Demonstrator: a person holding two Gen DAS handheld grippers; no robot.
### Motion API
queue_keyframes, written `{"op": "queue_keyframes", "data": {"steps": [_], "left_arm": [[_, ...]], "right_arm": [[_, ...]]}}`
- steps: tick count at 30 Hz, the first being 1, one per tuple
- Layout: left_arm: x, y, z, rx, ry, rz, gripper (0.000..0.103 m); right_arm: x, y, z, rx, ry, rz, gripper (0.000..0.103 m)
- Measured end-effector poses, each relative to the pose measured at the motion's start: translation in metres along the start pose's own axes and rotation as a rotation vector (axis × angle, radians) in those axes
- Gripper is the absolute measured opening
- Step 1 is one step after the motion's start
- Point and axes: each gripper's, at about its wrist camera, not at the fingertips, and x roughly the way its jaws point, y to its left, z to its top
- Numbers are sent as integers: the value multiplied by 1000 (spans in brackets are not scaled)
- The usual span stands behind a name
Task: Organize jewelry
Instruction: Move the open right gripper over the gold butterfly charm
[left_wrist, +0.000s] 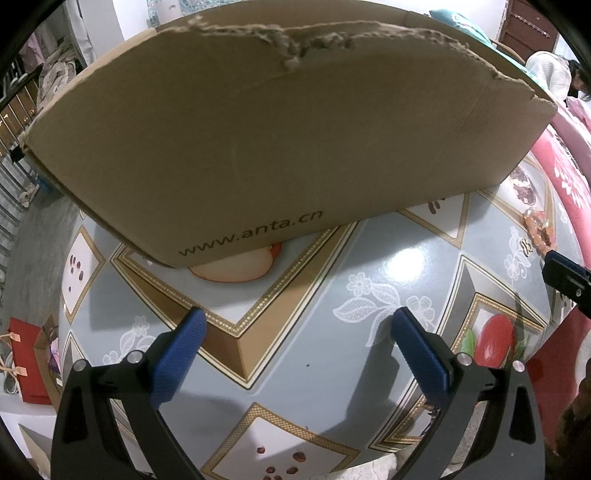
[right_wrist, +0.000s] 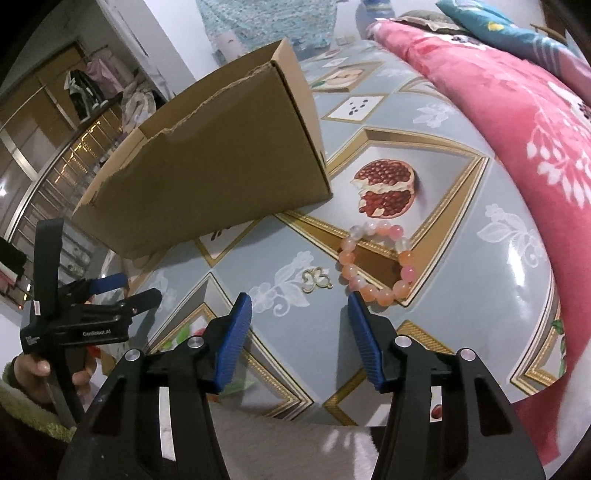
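The bench (right_wrist: 461, 236), covered in a glossy grey-blue cloth printed with fruit in gold frames, carries everything here. Ahead and to the left of the right gripper (right_wrist: 300, 306) stands an open cardboard box (right_wrist: 207, 177) with torn top edges; from the left wrist view the same box (left_wrist: 258, 140) fills the space just beyond the left gripper (left_wrist: 297, 321), and its inside cannot be seen. A pink flowered quilt (right_wrist: 517, 122) lies along the bench edge, far to the right of the right gripper.

The left gripper points steeply down at bare cloth in front of the box, its blue pads wide apart with nothing between them. In the right wrist view it (right_wrist: 110, 284) sits low on the left, held in a hand (right_wrist: 44, 373) with a fuzzy green cuff.

The right gripper also tilts down toward the bench, its jaws partly apart and empty, with only cloth showing in the gap.

A beaded bracelet (right_wrist: 376, 258) of peach, pink and pale beads lies flat on the bench, just ahead and to the right of the right gripper; the nearest beads sit right beside the tip of the right finger (right_wrist: 364, 328), and whether they touch cannot be told. In the left wrist view the bracelet (left_wrist: 540, 230) lies far to the right.

A small gold pendant (right_wrist: 316, 278) lies ahead of the open jaws, slightly left of the bracelet and apart from it.
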Motion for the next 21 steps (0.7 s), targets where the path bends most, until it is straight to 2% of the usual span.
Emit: {"op": "queue_keyframes", "data": {"steps": [9,21], "left_arm": [[2,-2,4,-19,35,18,99],[-2,-7,3,-22,30,53,99]], "right_arm": [[5,4,0,-18,17,-15,51],[7,10,-1,-39,22,-33,54]]}}
